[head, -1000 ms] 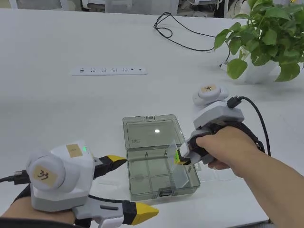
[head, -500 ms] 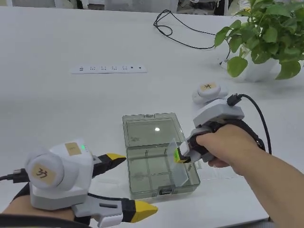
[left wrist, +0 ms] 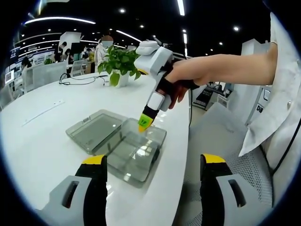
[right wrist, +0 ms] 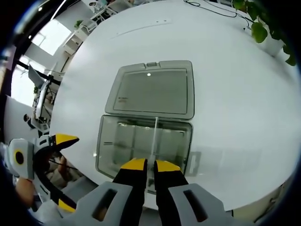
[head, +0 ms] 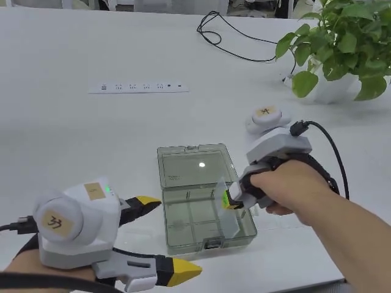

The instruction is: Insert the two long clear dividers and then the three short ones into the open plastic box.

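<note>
right gripper (right wrist: 150, 165) pinching divider (right wrist: 154, 139), over box (right wrist: 100, 149)

Clear divider (head: 231, 213) stands upright inside open smoky box (head: 167, 221).

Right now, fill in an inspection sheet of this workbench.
Surface: white table, bare around the work.
Job's things: open plastic box, lid laid flat behind it; clear divider upright over the box's right part; what looks like another clear piece on the table beside the box.
Clutter: power strip; potted plant.
Grippers: right hand-held gripper shut on the divider; left hand-held gripper open, left of the box, holding nothing.
Cables: black cable looped at the far edge; lead from the right gripper.
Surroundings: office, people in the background.
</note>
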`<action>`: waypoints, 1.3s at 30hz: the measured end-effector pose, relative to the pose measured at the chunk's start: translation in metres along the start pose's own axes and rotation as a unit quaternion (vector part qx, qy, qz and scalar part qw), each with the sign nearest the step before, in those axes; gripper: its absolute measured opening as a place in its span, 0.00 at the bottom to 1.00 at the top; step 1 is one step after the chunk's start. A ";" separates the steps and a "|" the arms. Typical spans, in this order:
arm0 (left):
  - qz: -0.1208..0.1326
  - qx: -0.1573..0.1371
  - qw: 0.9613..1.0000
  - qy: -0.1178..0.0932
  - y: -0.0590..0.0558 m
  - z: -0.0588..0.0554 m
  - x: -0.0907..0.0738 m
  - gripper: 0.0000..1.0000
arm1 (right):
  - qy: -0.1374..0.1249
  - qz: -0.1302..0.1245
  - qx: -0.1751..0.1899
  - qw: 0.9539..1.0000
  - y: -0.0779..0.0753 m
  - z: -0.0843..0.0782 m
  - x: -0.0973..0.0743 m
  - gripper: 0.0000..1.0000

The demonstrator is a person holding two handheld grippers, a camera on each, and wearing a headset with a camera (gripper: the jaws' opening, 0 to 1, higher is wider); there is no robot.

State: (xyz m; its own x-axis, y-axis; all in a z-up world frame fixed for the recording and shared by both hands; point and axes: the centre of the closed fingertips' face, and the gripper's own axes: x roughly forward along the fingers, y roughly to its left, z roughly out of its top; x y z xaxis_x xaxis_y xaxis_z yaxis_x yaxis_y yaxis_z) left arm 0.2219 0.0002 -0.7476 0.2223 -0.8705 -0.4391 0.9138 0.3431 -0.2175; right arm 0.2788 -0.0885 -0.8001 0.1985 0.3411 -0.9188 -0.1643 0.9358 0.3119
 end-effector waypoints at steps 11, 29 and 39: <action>0.003 -0.001 1.000 0.001 0.003 0.000 -0.001 0.83 | -0.009 0.014 -0.018 1.000 0.002 -0.001 0.011 0.09; 0.007 -0.004 1.000 0.000 0.006 0.001 -0.002 0.82 | -0.016 0.030 -0.012 0.999 -0.001 -0.005 0.022 0.10; 0.008 -0.002 1.000 0.001 0.007 0.002 -0.003 0.82 | -0.023 0.042 -0.006 0.999 -0.001 -0.007 0.024 0.11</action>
State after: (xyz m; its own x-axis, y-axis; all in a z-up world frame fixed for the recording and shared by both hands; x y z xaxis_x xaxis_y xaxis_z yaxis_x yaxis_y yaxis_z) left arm 0.2284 0.0042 -0.7462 0.2370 -0.8642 -0.4438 0.9088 0.3586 -0.2132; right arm 0.2774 -0.0823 -0.8239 0.2274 0.4215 -0.8779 -0.1942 0.9030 0.3833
